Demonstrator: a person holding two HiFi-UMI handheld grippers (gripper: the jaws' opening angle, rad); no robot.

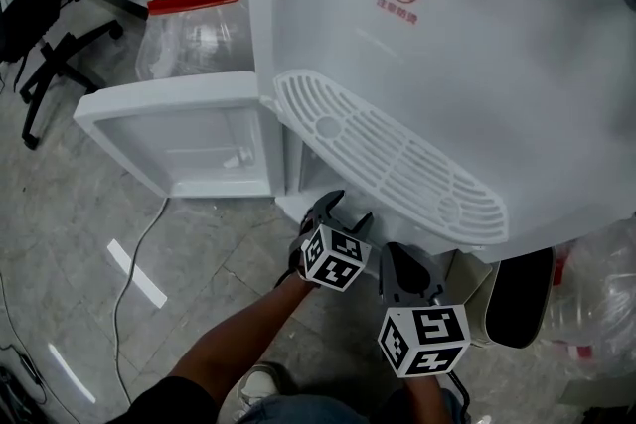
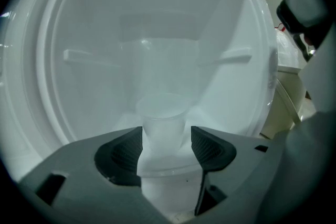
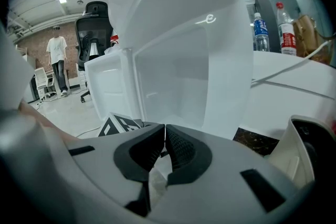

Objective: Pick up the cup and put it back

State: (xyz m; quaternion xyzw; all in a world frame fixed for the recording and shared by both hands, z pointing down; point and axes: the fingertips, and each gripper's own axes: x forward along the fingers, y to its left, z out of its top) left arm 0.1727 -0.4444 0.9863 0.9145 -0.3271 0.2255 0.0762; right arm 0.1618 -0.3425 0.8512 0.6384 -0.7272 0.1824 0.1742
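A translucent white plastic cup (image 2: 163,123) stands upright inside the white cabinet (image 2: 157,34) of the water dispenser. My left gripper (image 2: 167,147) reaches into that cabinet with its jaws on either side of the cup. The left pad lies at the cup's wall and a small gap shows at the right pad, so the gripper is open. In the head view the left gripper (image 1: 333,213) points into the opening below the drip tray (image 1: 388,154). My right gripper (image 1: 407,268) hangs just to its right, outside the cabinet. The right gripper (image 3: 164,144) is shut with nothing between its pads.
The white dispenser body (image 1: 447,35) fills the upper right. Its cabinet door (image 1: 169,139) stands swung open to the left. A large water jug with a red cap (image 1: 194,15) and an office chair (image 1: 40,35) stand behind. A cable (image 1: 134,253) runs over the floor; a dark-lined bin (image 1: 522,298) is at right.
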